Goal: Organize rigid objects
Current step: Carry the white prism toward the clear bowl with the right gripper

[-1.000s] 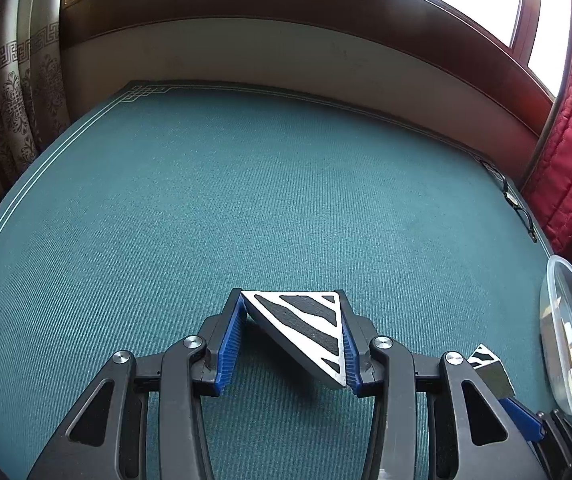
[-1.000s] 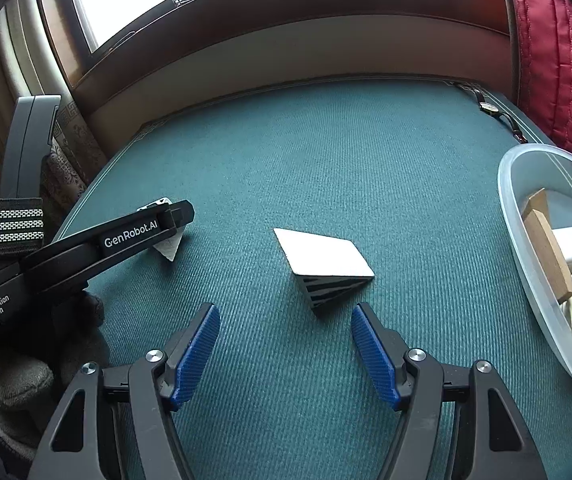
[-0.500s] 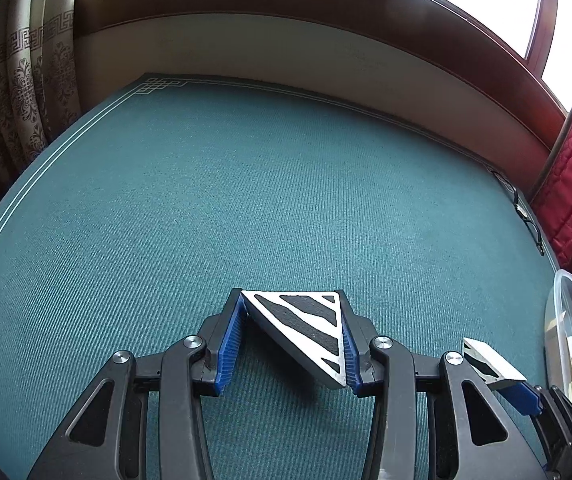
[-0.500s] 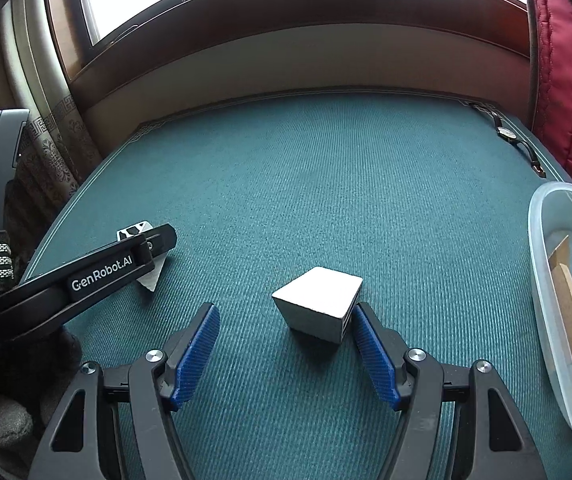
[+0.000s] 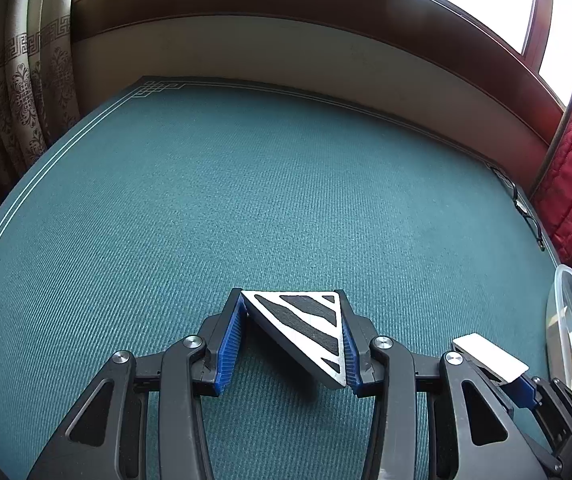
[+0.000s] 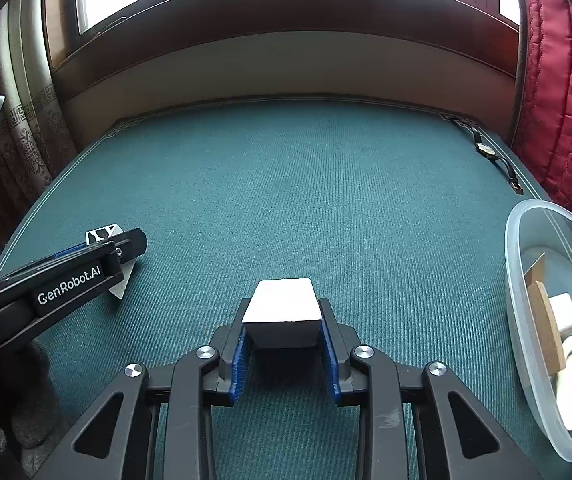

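white wedge (image 6: 281,308), black-striped triangular face (image 5: 306,328)

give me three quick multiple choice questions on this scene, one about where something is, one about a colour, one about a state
1. Where does the clear plastic tub stand on the table, seen from the right wrist?
A. far left corner
B. right edge
C. centre

2. What colour is the table cover?
A. teal green
B. red
C. white

3. What is the right gripper doing?
A. open over bare cloth
B. shut on the white block
C. inside the tub

Answers:
1 B, the tub sits at the right edge, below the wristwatch.
2 A, the ribbed cloth is teal green.
3 B, both blue pads press the block's sides; its jaws have just been closing.
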The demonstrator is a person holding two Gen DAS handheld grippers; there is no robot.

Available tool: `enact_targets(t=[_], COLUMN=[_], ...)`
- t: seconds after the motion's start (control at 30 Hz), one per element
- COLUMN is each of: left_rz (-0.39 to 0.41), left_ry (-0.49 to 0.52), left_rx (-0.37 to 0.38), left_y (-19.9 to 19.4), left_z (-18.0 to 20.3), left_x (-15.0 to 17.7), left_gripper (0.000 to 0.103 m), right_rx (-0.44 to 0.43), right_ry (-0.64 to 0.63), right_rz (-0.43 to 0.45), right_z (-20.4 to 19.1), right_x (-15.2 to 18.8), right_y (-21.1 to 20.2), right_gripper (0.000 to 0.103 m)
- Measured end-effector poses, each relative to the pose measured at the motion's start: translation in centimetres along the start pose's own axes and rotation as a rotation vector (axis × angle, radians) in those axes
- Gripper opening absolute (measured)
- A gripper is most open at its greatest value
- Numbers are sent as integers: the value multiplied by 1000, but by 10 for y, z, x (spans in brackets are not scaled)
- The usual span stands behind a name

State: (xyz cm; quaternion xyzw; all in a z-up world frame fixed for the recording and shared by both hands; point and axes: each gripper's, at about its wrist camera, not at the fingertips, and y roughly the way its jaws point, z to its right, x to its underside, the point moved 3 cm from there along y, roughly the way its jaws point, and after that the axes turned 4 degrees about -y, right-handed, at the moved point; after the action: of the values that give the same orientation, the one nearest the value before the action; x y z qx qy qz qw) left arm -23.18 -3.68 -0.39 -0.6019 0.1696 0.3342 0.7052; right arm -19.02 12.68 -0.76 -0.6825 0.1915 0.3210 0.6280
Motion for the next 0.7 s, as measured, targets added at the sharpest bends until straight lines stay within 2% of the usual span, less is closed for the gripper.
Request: enact_targets(t=[0.7], left_rz=[11], left_ry=[57], left_rx=[20], left_y=[-7], left_z=[15], left_x=[8], left_gripper=[44], right_rx=[-4], right_ry=[76], right_rz=[19], right_z=[19], right_x=[28], right_y=[-34], right_gripper=[32])
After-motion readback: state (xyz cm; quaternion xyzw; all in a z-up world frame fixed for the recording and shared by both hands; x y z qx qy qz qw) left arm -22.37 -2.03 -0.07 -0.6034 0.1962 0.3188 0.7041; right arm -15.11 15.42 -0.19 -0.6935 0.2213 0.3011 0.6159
